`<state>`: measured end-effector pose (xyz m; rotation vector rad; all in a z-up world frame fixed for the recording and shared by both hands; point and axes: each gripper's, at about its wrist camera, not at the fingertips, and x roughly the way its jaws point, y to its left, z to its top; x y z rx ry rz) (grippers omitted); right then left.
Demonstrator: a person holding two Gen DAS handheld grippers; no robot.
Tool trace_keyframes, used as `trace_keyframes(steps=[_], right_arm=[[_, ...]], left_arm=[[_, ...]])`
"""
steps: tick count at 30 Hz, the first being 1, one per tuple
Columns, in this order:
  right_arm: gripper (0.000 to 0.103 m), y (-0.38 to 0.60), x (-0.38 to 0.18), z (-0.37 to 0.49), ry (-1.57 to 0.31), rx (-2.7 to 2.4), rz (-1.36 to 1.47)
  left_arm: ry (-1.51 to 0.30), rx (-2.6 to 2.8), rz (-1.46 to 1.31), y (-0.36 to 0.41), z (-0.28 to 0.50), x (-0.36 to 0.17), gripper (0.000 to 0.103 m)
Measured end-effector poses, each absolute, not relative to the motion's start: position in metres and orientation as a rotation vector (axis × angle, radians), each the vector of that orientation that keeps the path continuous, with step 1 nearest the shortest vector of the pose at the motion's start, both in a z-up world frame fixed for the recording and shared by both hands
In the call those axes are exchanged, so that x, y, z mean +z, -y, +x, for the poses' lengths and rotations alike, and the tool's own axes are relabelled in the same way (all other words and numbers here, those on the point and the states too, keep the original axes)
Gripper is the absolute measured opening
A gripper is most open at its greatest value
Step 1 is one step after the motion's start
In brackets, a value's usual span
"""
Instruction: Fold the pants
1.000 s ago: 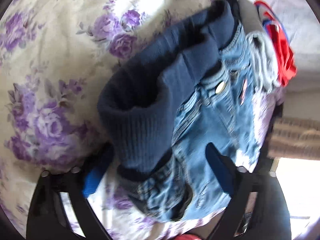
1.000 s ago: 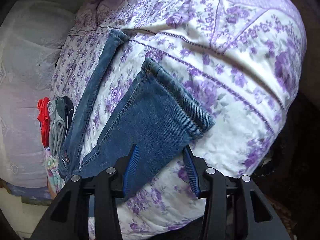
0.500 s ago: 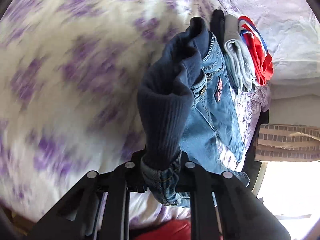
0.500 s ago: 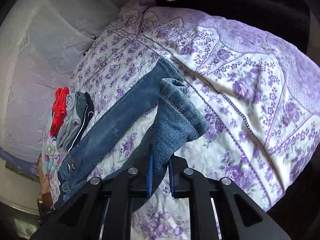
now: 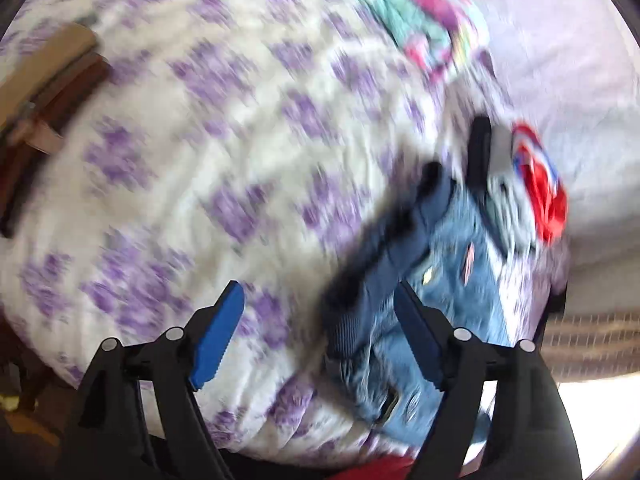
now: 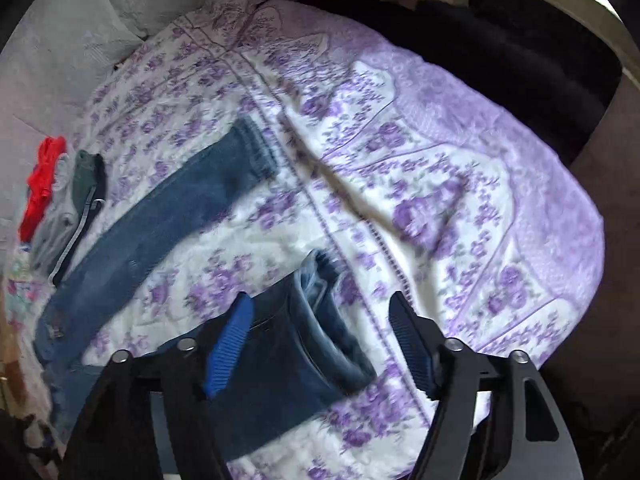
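Observation:
Blue jeans (image 6: 152, 236) lie on the purple-flowered bedspread (image 6: 420, 184), legs spread apart. One leg stretches away to its cuff; the other leg's cuff (image 6: 320, 312) lies between the fingers of my right gripper (image 6: 320, 344), which is open and holds nothing. In the blurred left wrist view the jeans' waist (image 5: 404, 292), with its dark ribbed band, lies on the bed by the right finger of my left gripper (image 5: 320, 336), which is open and empty.
A pile of folded clothes, red, grey and dark (image 6: 64, 196), sits beside the jeans' waist; it shows in the left wrist view too (image 5: 520, 192). A pale pillow (image 6: 80, 32) lies behind. The bed's edge drops to dark floor (image 6: 540, 60). A colourful cloth (image 5: 432, 24) lies at the far side.
Both grippers opened and let go: the left released the waistband, the right released the leg cuff. Both pulled back and the jeans dropped onto the bed.

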<state>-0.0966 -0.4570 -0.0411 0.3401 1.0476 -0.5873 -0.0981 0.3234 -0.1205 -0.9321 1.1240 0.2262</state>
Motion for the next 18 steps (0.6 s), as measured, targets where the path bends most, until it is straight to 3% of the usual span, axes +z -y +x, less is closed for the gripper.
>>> trace_keyframes(steps=[2,5,13,16,17,18], right_arm=[[0.064,0.459,-0.034,-0.098,-0.958,-0.607,0.348],[0.064,0.412,-0.029,-0.061,-0.893,-0.385,0.312],[0.075,0.218,-0.084,0.064,-1.014,0.115,0.123],[0.077,0.19,-0.128,0.079,-1.167,0.076,0.006],[0.077,0.194,-0.144,0.078,-1.216,0.061,-0.027],[0.078,0.199,-0.148,0.072,-1.184,0.097,-0.022]], left_arm=[[-1.108,0.204,-0.925,-0.324,-0.093,-0.113,0.075],[-1.113,0.143,-0.831,-0.294,-0.068,-0.104,0.075],[-1.171,0.01,-0.156,-0.124,0.03,-0.115,0.076],[-1.242,0.149,0.052,-0.114,0.048,-0.159,0.083],[-1.25,0.145,0.025,-0.124,0.047,-0.168,0.092],[-1.243,0.13,-0.039,-0.136,0.045,-0.171,0.093]])
